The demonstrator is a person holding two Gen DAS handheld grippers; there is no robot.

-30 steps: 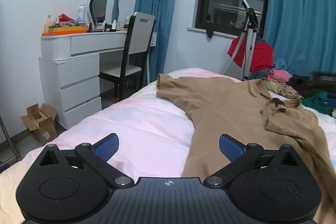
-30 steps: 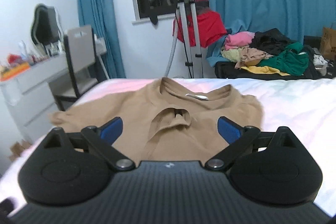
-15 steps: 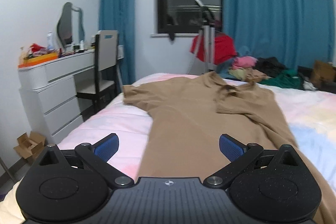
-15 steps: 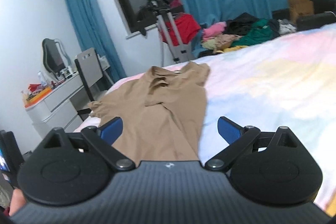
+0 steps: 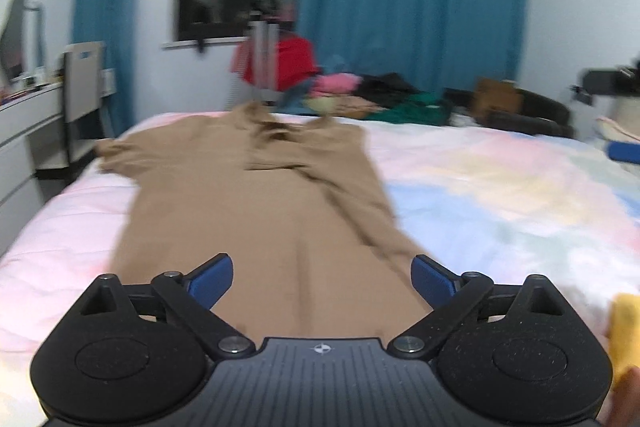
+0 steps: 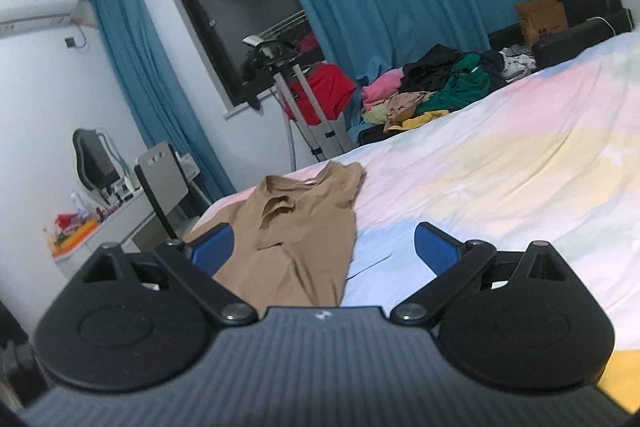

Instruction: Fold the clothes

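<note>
light: dim indoor, ceiling lamp reflected | blur: motion-smeared | edges: fisheye-bent

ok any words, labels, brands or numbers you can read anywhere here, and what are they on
None can be read.
Brown paper bag: dark print low on its front, too small to read.
Tan shirt: a pale neck tag inside the collar, too small to read.
Left gripper and right gripper: each body bears a small round emblem, no letters.

One tan shirt [image 5: 256,211] on one bed [image 5: 500,195]; one chair [image 6: 162,183]; two grippers (one per view).
</note>
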